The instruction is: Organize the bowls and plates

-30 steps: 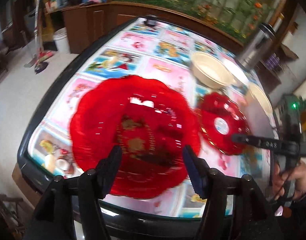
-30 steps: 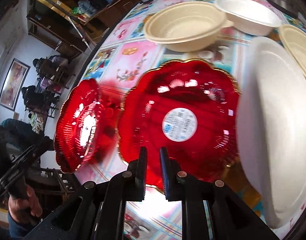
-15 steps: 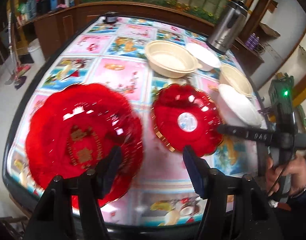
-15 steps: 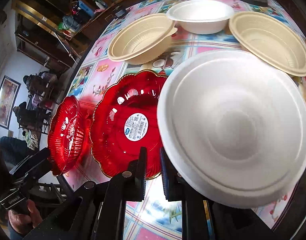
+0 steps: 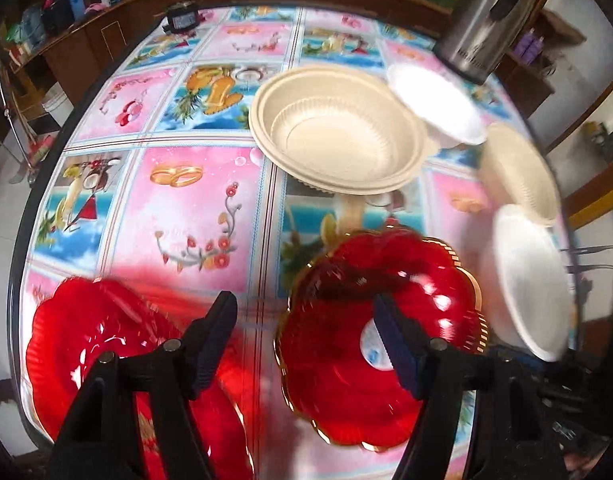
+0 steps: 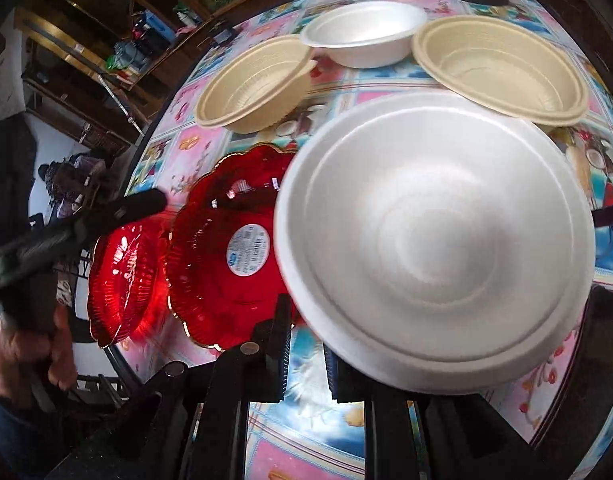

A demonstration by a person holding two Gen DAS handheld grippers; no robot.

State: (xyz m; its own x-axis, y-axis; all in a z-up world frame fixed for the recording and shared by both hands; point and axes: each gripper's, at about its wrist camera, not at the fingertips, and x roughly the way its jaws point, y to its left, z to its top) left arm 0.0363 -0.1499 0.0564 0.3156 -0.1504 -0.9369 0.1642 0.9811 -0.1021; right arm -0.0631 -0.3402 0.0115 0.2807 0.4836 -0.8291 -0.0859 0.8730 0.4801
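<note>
My left gripper (image 5: 304, 320) hangs over the picture-tiled table (image 5: 186, 208), its jaws opening and pressing on nothing. A large red plate (image 5: 106, 344) lies to its lower left. A smaller red plate with a round sticker (image 5: 346, 360) lies under its right finger. My right gripper (image 6: 306, 332) is shut to a narrow gap at the near rim of a white foam plate (image 6: 434, 240). That rim covers the right fingertip, and I cannot tell whether it sits between the pads. The sticker plate (image 6: 226, 256) lies just left of the gripper.
Behind the plates stand a beige bowl (image 5: 338, 132), a white bowl (image 5: 434, 108) and a second beige bowl (image 5: 518, 172). A steel flask (image 5: 482, 24) stands at the far right corner. A hand (image 6: 26, 344) holds the left gripper beyond the table's edge.
My left gripper swung right, from over the large red plate to the gap between the two red plates, and its jaws widened. My right gripper slid right to the white plate's rim.
</note>
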